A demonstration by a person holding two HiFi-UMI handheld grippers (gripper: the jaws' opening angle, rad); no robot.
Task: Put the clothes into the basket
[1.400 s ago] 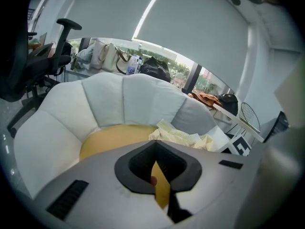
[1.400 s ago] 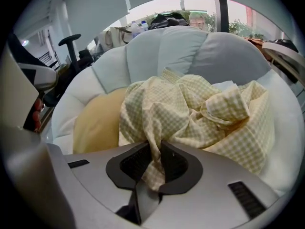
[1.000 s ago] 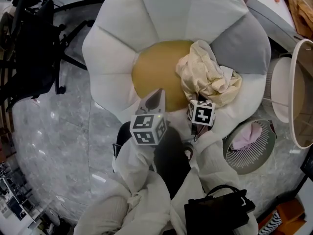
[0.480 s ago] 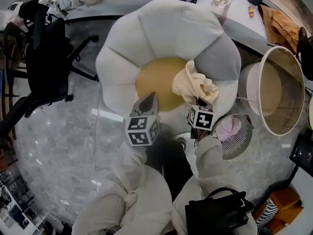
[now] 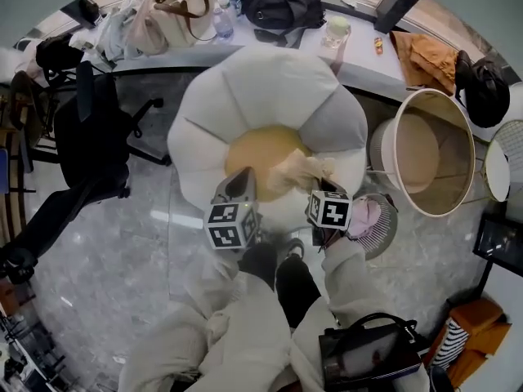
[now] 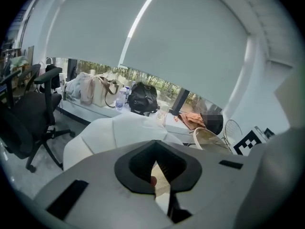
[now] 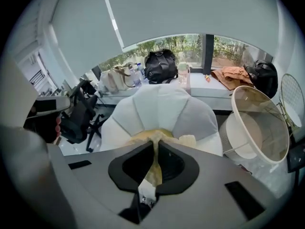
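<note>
A grey marbled floor [image 5: 106,251] spreads under you, with a long white worktop [image 5: 364,55] along the far side carrying a black bag [image 5: 282,2], a beige tote bag [image 5: 184,2] and a rust-orange cloth [image 5: 429,55], and a black office chair [image 5: 86,137] standing off to the left. In the middle sits a white flower-shaped cushion seat [image 5: 270,80] with one grey petal and a mustard-yellow centre. Your right tool [image 7: 155,149] is clenched on the crumpled cream garment [image 5: 298,170]: in the right gripper view the fabric is pinched between the jaws and runs away from them to a bunch lying on the yellow centre. In the head view the garment stretches across the near side of the seat, from the centre to your right tool, so it is over the seat and outside any basket. Your left tool [image 6: 155,147] is held beside it over the seat's near edge, its jaws drawn together at the tips, with only a thin pale wedge showing between them; you cannot tell from either view that it touches the garment. The round wire basket [image 5: 384,235] stands on the floor just right of your right tool, with a pink cloth [image 5: 364,215] lying inside it. Beyond that basket a large white round tub [image 5: 425,149] with a tan inside is tilted toward the seat. A black handbag [image 5: 372,354] sits by your legs at the lower right.
</note>
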